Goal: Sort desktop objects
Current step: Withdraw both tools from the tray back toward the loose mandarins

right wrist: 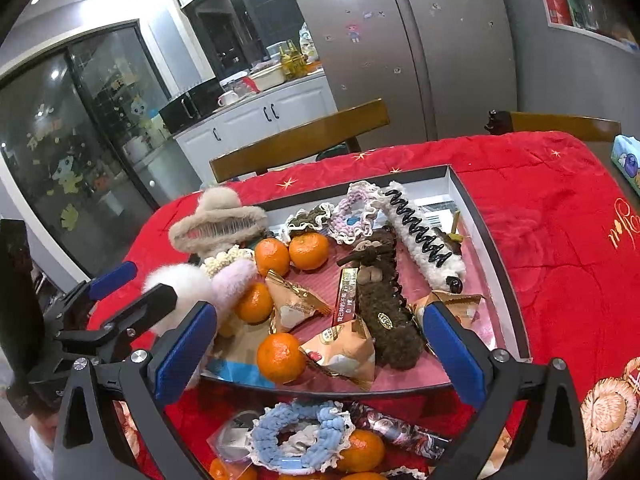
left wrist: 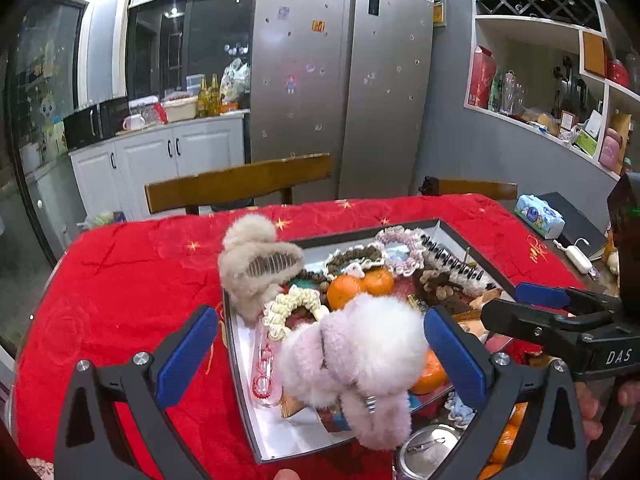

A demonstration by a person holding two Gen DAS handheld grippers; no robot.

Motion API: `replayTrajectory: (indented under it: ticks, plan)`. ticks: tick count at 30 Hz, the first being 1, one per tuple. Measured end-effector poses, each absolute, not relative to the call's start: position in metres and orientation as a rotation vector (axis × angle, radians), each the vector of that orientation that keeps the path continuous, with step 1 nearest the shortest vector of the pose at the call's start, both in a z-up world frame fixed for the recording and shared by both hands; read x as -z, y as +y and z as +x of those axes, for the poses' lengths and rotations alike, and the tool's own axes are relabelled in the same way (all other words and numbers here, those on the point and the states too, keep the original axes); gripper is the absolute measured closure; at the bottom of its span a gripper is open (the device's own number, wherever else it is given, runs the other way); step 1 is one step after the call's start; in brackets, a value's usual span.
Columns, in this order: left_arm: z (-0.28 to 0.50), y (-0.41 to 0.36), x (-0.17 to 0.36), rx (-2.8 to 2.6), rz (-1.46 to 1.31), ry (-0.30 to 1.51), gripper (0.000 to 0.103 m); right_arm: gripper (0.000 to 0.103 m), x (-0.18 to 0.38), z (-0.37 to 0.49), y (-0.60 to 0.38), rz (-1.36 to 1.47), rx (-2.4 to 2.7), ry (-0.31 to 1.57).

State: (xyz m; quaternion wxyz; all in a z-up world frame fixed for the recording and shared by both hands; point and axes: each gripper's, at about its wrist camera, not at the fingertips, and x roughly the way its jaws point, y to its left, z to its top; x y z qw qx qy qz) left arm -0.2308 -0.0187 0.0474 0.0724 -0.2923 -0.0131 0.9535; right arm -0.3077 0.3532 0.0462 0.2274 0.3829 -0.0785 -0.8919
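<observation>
Lettering "DAS" shows in white on the right gripper [left wrist: 516, 300] where it enters the left wrist view at 3 o'clock. Gold script on the red cloth [right wrist: 560, 216] runs sideways at 3 o'clock in the right wrist view; I cannot read it. A red-and-gold bar [right wrist: 346, 296] in the tray [right wrist: 496, 256] carries small print, too fine to read.

The left gripper [left wrist: 320, 356] stands wide open, its blue pads either side of a pink fluffy clip [left wrist: 356, 360] at the tray's near edge; whether a pad touches it I cannot tell. The right gripper also stands open, above the tray's near rim. Around a tangerine [right wrist: 281, 358] between its pads lie snack packets, a brown clip [right wrist: 384, 304] and scrunchies. A beige fluffy clip [left wrist: 256, 268] sits at 11 o'clock.
</observation>
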Motion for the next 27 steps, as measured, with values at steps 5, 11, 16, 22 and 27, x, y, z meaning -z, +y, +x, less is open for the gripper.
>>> replayTrajectory:
  ticks: [5, 11, 16, 22, 27]
  plan:
    - [-0.214, -0.018, -0.070, -2.871, -0.821, -0.082, 0.000, 0.000, -0.063, -0.299, 0.357, 1.024, 2.482, -0.212]
    - [-0.186, -0.015, -0.096, -2.899, -0.752, -0.071, 0.000, 0.000, -0.094, -0.280, 0.360, 0.952, 2.472, -0.241]
    - [-0.170, -0.015, -0.119, -2.900, -0.727, -0.086, 0.000, 0.000, -0.120, -0.259, 0.364, 0.873, 2.514, -0.186]
    - [-0.143, -0.012, -0.142, -2.944, -0.673, -0.005, 0.000, 0.000, -0.145, -0.241, 0.378, 0.812, 2.539, -0.211]
    - [-0.116, -0.012, -0.152, -2.950, -0.633, 0.025, 0.000, 0.000, -0.155, -0.220, 0.386, 0.775, 2.570, -0.177]
